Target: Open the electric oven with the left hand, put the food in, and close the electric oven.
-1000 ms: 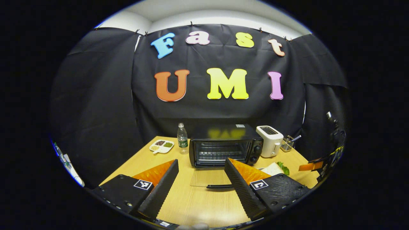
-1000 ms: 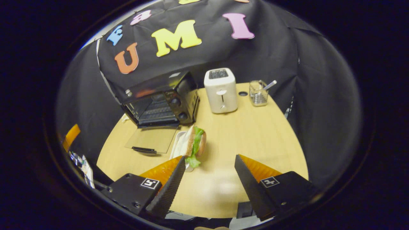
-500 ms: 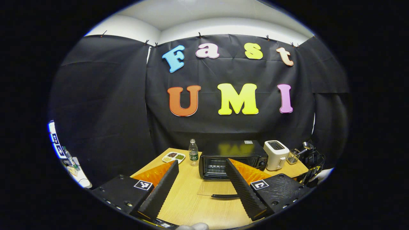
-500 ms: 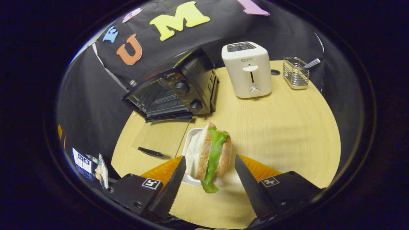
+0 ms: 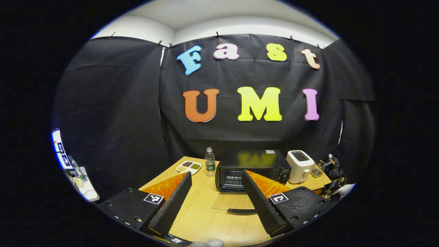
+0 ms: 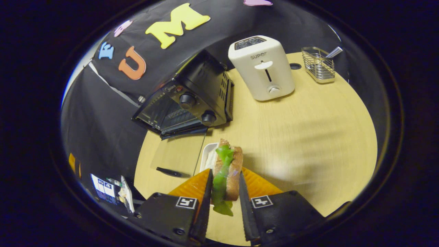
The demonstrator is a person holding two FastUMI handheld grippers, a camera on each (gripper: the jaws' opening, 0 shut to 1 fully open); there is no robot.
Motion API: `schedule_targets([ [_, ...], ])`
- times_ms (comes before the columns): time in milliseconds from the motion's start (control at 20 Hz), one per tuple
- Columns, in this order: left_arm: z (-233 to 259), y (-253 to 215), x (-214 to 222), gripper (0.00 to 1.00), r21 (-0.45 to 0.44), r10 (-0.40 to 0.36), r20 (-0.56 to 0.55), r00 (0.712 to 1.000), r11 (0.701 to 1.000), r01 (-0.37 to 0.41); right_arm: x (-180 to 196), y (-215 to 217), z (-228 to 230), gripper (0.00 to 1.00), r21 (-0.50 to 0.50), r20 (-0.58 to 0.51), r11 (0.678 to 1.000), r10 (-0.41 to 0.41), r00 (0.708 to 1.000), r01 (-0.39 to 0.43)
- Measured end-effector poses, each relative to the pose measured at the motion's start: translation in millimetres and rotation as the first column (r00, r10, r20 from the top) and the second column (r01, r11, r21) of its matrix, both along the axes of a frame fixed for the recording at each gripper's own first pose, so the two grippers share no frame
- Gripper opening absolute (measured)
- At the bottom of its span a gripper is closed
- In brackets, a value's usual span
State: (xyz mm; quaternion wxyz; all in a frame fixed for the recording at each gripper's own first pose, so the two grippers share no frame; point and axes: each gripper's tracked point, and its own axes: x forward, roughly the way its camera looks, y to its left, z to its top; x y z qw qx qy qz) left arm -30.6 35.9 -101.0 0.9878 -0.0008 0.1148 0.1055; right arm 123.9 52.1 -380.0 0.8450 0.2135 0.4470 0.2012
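nearest, the right claw (image 6: 223, 192) has narrowed from a wide gap half a second ago and now pinches the one sandwich (image 6: 227, 171) over its white tray (image 6: 205, 158) on the table (image 6: 301, 137); the food looks gripped, so lifting it comes next. the left claw (image 5: 214, 195) has backed away and hangs wide, holding nothing. farther off, one electric oven (image 6: 185, 103) stands with its glass door (image 6: 173, 157) folded down. beyond: one toaster (image 6: 262, 67), one wire basket (image 6: 318, 65), one bottle (image 5: 210, 162), one snack dish (image 5: 188, 167).

Dim booth, bright overhead light, soft shadows on the table (image 6: 308, 137), strong fisheye warping at edges.
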Motion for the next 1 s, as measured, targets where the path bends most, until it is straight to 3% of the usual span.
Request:
schedule_targets([
  [150, -0.3, 6.6, 1.1, 0.95, 0.029, 0.024, 0.001, 1.0, 0.999, -0.024, -1.9, 4.1, 12.1, 0.4, 0.008, 0.024, 1.0, 0.007, 1.0, -0.007],
  [200, 0.4, 7.1, 0.5, 1.0, 0.037, 0.026, 0.008, 1.0, 0.999, -0.027, -1.3, 3.0, 21.9, 0.4, 0.009, 0.042, 1.0, 0.0, 0.999, -0.001],
  [250, -1.2, 9.8, 0.2, 0.95, 0.042, 0.03, 0.007, 1.0, 0.999, -0.03, -1.2, 1.7, 32.8, 0.4, 0.01, 0.065, 1.0, -0.01, 0.998, 0.01],
  [400, 0.8, 11.9, -0.7, 0.96, 0.068, 0.008, 0.031, 0.999, 0.998, -0.01, -3.3, 5.2, 77.0, 0.4, 0.065, 0.132, 0.993, -0.108, 0.985, 0.1],
  [500, -0.4, 0.5, 1.9, 0.95, 0.057, -0.057, 0.032, 0.998, 0.997, 0.055, -6.1, 16.0, 104.9, 0.4, 0.121, 0.178, 0.977, -0.195, 0.964, 0.176],
  [700, -5.4, 2.0, 1.1, 0.96, 0.029, -0.14, 0.026, 0.99, 0.99, 0.139, -10.2, 56.7, 133.8, 0.4, 0.267, 0.223, 0.913, -0.369, 0.902, 0.307],
  [1000, -21.6, 9.6, -4.8, 0.96, 0.027, -0.211, -0.001, 0.978, 0.977, 0.211, 13.6, 128.6, 106.8, 0.4, 0.414, 0.179, 0.804, -0.532, 0.828, 0.427],
])
